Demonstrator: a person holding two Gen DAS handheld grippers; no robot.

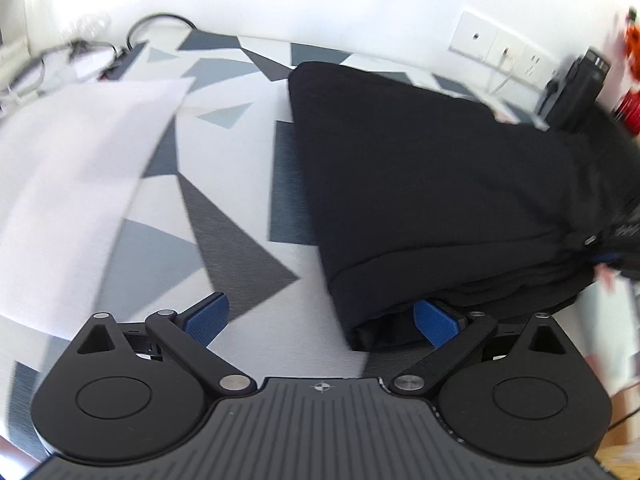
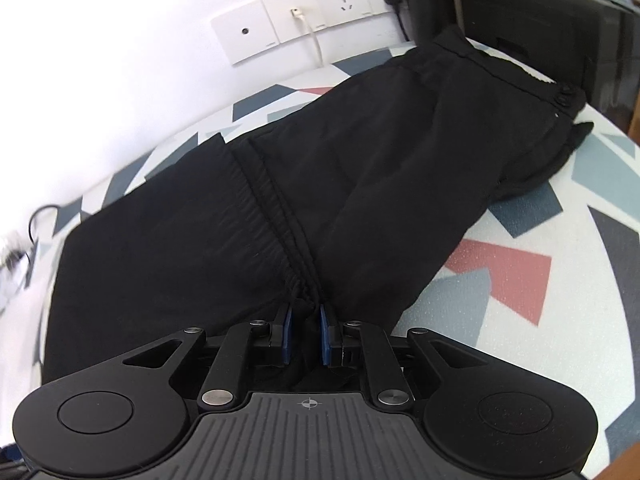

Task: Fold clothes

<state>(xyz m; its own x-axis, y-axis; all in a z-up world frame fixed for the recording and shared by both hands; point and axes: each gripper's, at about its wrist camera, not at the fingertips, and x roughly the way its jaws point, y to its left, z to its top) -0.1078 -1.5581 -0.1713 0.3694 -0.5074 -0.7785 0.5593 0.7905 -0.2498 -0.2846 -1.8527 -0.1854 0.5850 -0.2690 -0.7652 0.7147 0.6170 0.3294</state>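
Two grippers: both working on black garment (image 2: 312,168)
Right gripper (image 2: 306,334): jaws nearly closed, pinching gathered black fabric
Left gripper (image 1: 320,318): jaws gaping wide, gripping nothing
Garment: lying across patterned tabletop (image 1: 224,216), beside white cloth (image 1: 76,184)

Left wrist view: sits low over tabletop (image 1: 248,168), faces wall sockets (image 1: 504,50), black garment (image 1: 432,184) close | Right wrist view: closer, angled down | Shared: black garment (image 2: 280,184), wall sockets (image 2: 312,12), patterned tabletop (image 2: 560,208)
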